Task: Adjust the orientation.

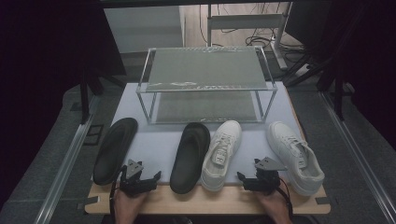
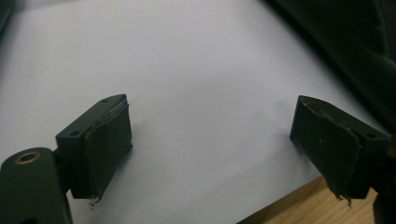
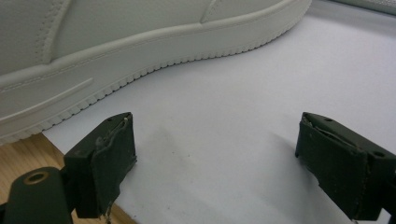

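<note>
A wooden counter (image 1: 210, 201) under a pale mat (image 1: 159, 140) carries, nearest, the left claw (image 1: 142, 179) and right claw (image 1: 256, 179), both wide and empty. Just behind lie two black slippers (image 1: 114, 149) and two white sneakers (image 1: 223, 154), with one glass rack (image 1: 205, 81) beyond. The right gripper view shows a sneaker's ribbed sole (image 3: 140, 56) close up; the left gripper view shows a slipper's dark edge (image 2: 355, 51).

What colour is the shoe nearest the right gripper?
White: the sneaker shows a white upper and ribbed white sole, clearest in the right gripper view.

A lab: desk legs (image 1: 243, 21), trailing cables (image 1: 261, 39) (dark curtains).
</note>
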The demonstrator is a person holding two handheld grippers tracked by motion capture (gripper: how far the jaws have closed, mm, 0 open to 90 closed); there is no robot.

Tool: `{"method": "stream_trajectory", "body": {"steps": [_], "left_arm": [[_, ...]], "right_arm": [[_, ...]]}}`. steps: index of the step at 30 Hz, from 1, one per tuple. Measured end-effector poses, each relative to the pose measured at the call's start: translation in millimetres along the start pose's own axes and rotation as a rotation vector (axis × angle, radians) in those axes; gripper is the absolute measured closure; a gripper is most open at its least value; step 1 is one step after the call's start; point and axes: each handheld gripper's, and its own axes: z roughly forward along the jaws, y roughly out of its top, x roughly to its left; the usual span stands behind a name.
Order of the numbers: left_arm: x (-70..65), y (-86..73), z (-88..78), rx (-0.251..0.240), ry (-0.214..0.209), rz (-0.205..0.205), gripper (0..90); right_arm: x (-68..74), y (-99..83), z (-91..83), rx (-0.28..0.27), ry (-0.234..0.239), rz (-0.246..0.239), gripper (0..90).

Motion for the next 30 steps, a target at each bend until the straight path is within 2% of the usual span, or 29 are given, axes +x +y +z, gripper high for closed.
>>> {"method": "stream_trajectory", "body": {"steps": [10, 22, 26, 30], "left_arm": [[-1.6, 0.6, 1.2, -0.008, 0.010, -0.017, 12.1], [-0.5, 0.9, 0.8, -0.005, 0.001, -0.011, 12.2], [0.7, 2.7, -0.8, 0.003, -0.018, -0.007, 13.2], [0.3, 5.1, -5.2, -0.009, -0.031, 0.002, 13.6]], "right_arm": [[-0.2, 0.0, -0.1, -0.001, 0.001, 0.001, 12.3], [-0.2, 0.0, -0.1, 0.000, 0.001, 0.001, 12.2], [-0.2, 0.0, -0.1, 0.000, 0.001, 0.001, 12.3], [-0.2, 0.0, -0.1, 0.000, 0.001, 0.001, 12.3]]}}
